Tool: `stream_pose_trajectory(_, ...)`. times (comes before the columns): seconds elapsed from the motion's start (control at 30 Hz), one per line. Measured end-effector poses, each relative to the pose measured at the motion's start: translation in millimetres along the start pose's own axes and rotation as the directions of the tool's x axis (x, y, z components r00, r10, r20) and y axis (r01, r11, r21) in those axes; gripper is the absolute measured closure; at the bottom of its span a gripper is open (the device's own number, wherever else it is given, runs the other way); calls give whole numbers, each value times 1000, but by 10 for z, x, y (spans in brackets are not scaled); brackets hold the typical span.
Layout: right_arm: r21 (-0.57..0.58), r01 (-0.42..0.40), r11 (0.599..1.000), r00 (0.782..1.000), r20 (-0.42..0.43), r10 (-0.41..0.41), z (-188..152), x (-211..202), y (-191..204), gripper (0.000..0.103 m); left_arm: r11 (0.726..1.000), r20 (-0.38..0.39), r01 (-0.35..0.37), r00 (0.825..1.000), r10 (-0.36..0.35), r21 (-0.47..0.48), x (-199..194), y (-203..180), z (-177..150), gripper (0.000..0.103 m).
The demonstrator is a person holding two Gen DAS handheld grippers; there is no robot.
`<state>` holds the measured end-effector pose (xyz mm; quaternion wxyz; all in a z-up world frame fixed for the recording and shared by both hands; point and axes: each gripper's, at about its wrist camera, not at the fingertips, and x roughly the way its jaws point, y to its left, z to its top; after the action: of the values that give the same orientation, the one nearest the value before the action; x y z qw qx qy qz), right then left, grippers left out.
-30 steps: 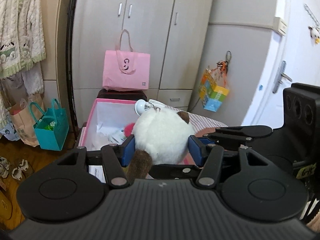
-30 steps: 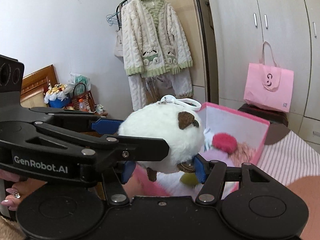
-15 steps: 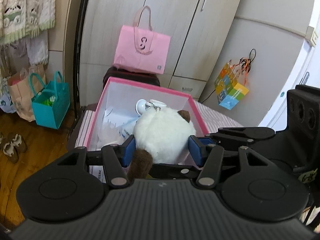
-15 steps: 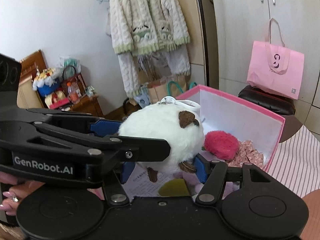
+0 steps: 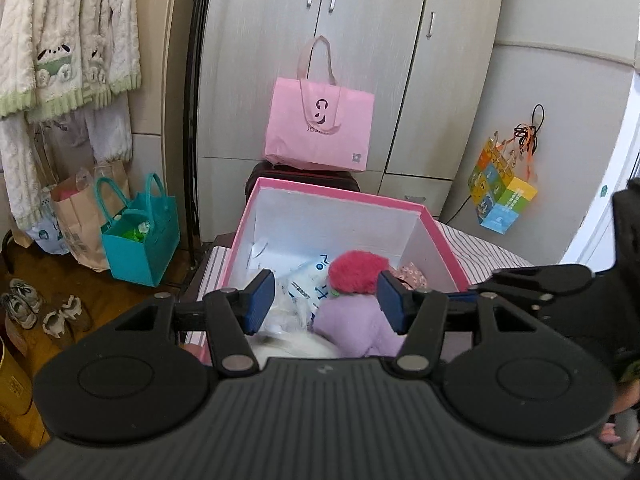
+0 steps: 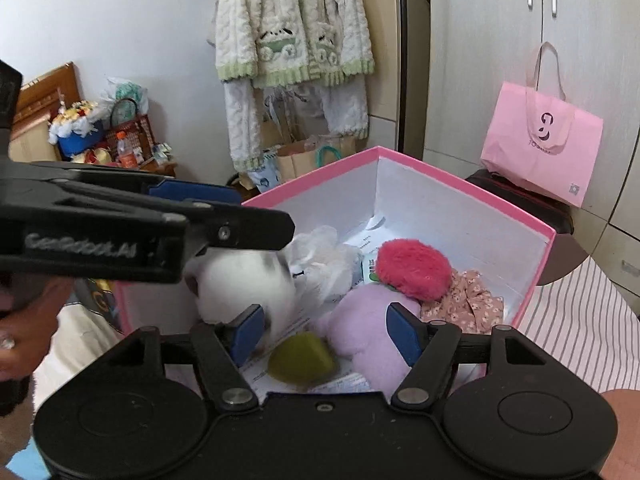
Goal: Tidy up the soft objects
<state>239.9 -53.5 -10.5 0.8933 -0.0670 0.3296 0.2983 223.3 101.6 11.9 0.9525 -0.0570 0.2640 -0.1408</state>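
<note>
In the left wrist view, a cream cable-knit cardigan (image 5: 68,40) hangs at the upper left, with a teal tote bag (image 5: 140,236) on the wooden floor below it and shoes at the lower left edge. In the centre stands the open pink cardboard box with a white inside (image 5: 340,196); behind it a pink paper shopping bag (image 5: 320,124) leans on the grey wardrobe doors (image 5: 360,40). The left gripper (image 5: 326,300) hangs over the box's near part, its 2 blue pads apart and nothing pressed between them. Past them lie a crumpled clear plastic bag (image 5: 304,284), a round red fluffy toy (image 5: 356,270) and a lilac plush toy (image 5: 352,328); the blurred top of the white fluffy plush (image 5: 292,346) shows just above the gripper body, low in the box. A colourful cube-shaped paper bag (image 5: 502,196) hangs at the right.

In the right wrist view, the left gripper's black arm crosses the left half, gripped by a hand (image 6: 24,332) at the left edge. Under it the white plush (image 6: 244,284) lies blurred in the box's left corner, against the right gripper's left pad. The right gripper (image 6: 326,338) has just been opening, its pads apart; between them lie an olive rounded object (image 6: 300,358) and the lilac toy (image 6: 360,320), neither clamped. A floral fabric piece (image 6: 468,300) lies at the right wall.
</note>
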Motion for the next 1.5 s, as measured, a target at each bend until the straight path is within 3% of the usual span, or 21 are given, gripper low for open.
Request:
stream_pose_trajectory(0.4,123,68,990,988,128,-84,-365,-684,-101,30,999,45,36,998,-36,17,-425,-228,-144,45)
stream_pose_trajectory(0.77,112,173,978,952,237,-196,-729,-1357,87,22,993,102,72,992,-81,95,-934,-614,-237,44)
stream_pose_trajectory(1.03,191,226,955,928,257,-271,-916,-1749,29,22,989,109,95,988,-108,115,-1100,-790,-318,42)
stream_pose_trajectory(1.27,202,266,943,919,243,-311,-1046,-1878,98,22,991,95,84,991,-93,103,-1142,-848,-502,42)
stream_pose_trajectory(1.4,222,278,934,909,253,-331,-1144,-1982,147,22,991,127,62,989,-77,118,-1243,-926,-637,42)
stream_pose_trajectory(1.5,242,277,930,905,260,-337,-1220,-2047,174,15,991,138,64,987,-80,119,-1298,-981,-695,39)
